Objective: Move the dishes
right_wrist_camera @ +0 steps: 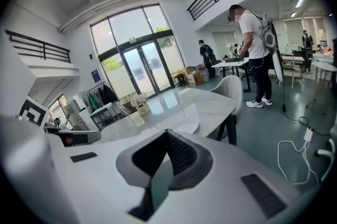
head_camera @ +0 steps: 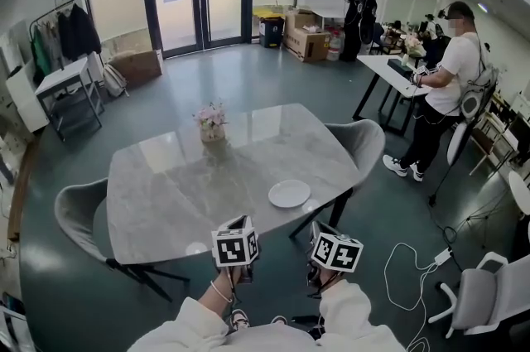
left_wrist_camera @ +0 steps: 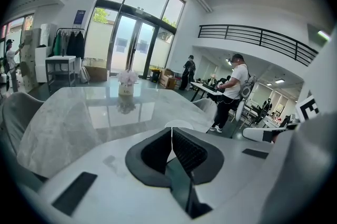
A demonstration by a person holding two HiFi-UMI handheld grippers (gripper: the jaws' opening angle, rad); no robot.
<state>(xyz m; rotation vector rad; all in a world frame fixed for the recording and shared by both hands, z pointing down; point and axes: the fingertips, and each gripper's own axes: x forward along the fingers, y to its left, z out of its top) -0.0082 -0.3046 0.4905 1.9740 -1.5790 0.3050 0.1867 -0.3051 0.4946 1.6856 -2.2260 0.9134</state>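
Observation:
A single white plate (head_camera: 289,193) lies on the grey marble table (head_camera: 166,201), near its front right edge. My left gripper (head_camera: 235,247) hovers at the table's near edge, left of the plate, and its jaws are shut with nothing between them (left_wrist_camera: 171,132). My right gripper (head_camera: 336,251) is just off the table's front right corner, also shut and holding nothing (right_wrist_camera: 167,134). The plate (left_wrist_camera: 179,123) shows as a sliver just beyond the left jaws. In the right gripper view the plate (right_wrist_camera: 186,125) lies ahead of the tips.
A small vase of pink flowers (head_camera: 212,125) stands at the table's middle back. Grey chairs sit at the left (head_camera: 79,214) and right (head_camera: 360,145) sides. A person (head_camera: 443,89) stands at a desk to the right. A white cable (head_camera: 414,259) trails on the floor.

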